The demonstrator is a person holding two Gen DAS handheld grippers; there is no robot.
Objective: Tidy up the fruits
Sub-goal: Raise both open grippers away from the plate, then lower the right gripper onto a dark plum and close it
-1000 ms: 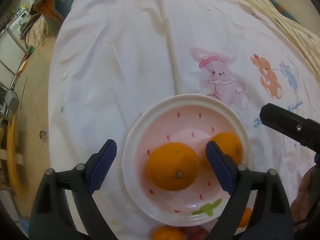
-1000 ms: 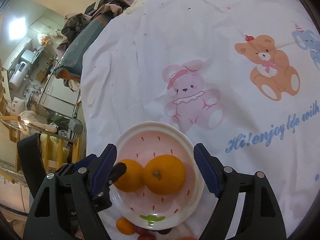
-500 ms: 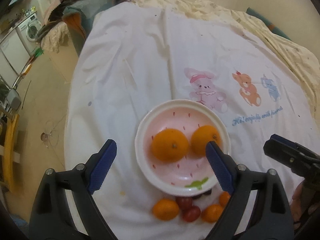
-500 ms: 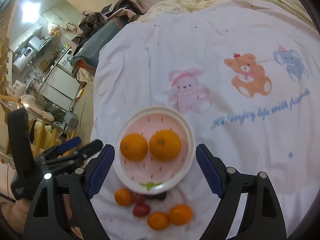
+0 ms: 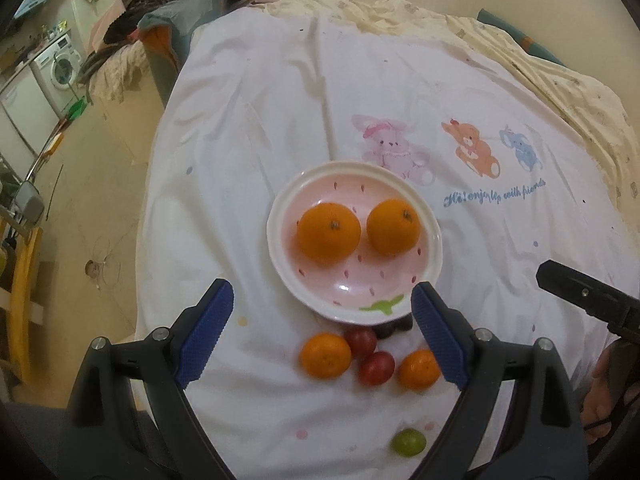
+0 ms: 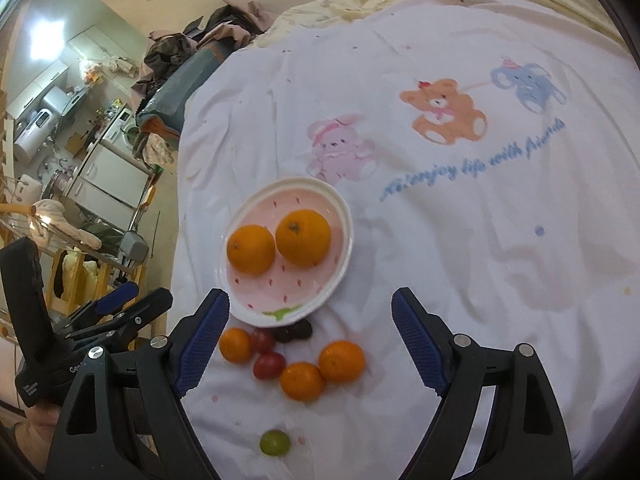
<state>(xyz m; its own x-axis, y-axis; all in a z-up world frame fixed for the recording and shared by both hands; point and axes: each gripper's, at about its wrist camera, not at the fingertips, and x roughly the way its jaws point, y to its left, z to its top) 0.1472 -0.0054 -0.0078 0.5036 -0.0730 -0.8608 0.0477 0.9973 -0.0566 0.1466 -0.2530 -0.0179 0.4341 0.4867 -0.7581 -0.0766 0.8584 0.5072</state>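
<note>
Left tool [image 5: 322, 334] and right tool [image 6: 310, 334] gaping, empty, plate [image 5: 434, 240] flat, two oranges [image 5: 328, 234] stem-up

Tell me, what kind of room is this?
Probably a small home, with bed and laundry close together. The plate sits on a cartoon-print sheet over rumpled bedding, and a washing machine stands nearby.

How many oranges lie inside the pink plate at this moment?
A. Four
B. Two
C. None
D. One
B. Two oranges sit side by side inside the pink plate; the smaller oranges, red fruits and green one lie on the white cloth outside it.
</note>
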